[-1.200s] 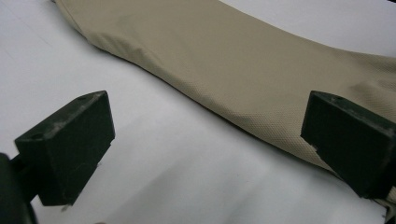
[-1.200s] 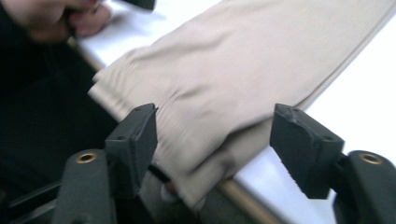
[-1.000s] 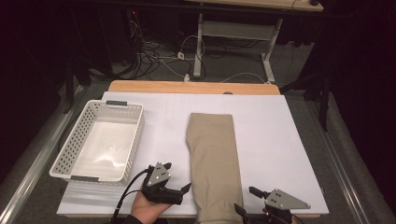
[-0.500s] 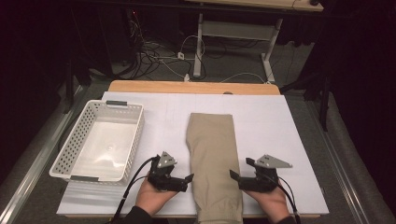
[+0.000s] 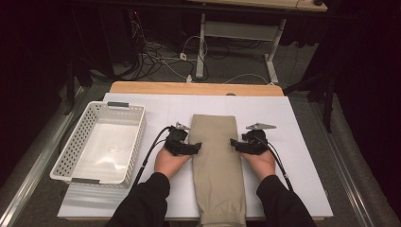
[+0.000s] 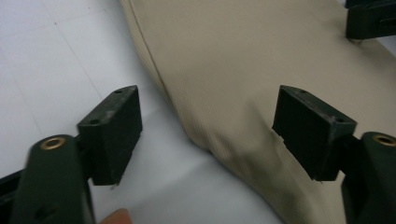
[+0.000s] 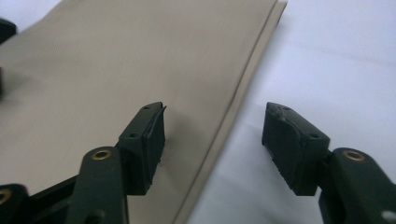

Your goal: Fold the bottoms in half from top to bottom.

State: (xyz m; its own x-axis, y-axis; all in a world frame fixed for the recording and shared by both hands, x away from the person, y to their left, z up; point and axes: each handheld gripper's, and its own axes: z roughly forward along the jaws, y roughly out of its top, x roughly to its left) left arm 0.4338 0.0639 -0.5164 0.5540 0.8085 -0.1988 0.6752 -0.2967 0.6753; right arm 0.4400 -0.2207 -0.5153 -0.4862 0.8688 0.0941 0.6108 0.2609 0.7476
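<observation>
Since the earlier pictures, both grippers have been moved up the table, away from its near edge, and are now placed at the two long sides of the cloth [image 5: 216,161]. A second ago the right gripper [image 5: 235,143] was down by the near edge; now it is level with the left gripper [image 5: 197,145]. The jaws of both have just been closing, but they are not shut.

The cloth is tan, soft and finely ribbed. It is folded into a long strip with a stitched edge, and its near end hangs over the table's edge. The table [image 5: 302,142] is covered in smooth white. Left of the left gripper, a white plastic basket [image 5: 71,151] with holes in its walls is seen. It is box-shaped.

In the left gripper view, the black block-shaped jaws are held apart. One jaw is over the white top and the other is over the cloth [image 6: 243,70], so the cloth's edge is between them, a little puffed up there. It cannot be told if the jaw over the cloth touches it.

In the right gripper view, the jaws are also spread. The cloth's [image 7: 140,60] stitched edge is between them. One jaw is over the cloth, the other over the white top. Nothing is pinched by either gripper.
</observation>
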